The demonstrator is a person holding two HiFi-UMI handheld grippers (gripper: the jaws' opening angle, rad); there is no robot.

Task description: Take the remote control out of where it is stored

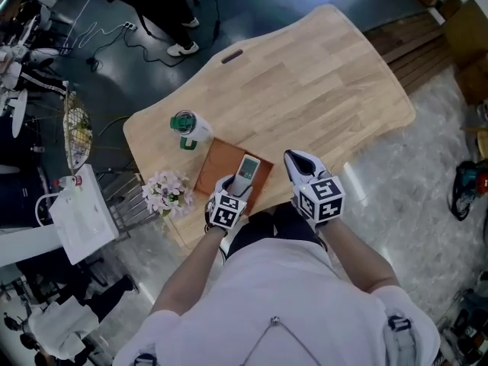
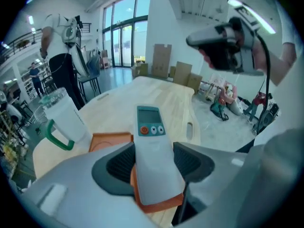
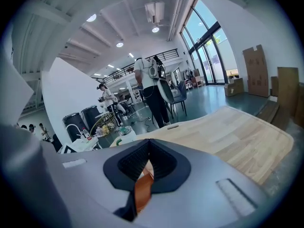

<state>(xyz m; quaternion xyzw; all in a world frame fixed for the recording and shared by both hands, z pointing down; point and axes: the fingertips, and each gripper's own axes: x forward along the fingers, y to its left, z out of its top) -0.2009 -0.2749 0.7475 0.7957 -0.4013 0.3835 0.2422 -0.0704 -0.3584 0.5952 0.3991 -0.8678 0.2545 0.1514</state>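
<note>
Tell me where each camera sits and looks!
Head view: on the person's head, facing steeply down at the table; arms, left gripper and right gripper show.
Left gripper view: on the left gripper, looking along jaws shut on the remote control.
Right gripper view: on the right gripper, looking across the table past shut jaws.
Shared: head and left gripper views both show the remote control.

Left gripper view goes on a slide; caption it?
Left gripper shut on remote over orange tray, mug at left.
</note>
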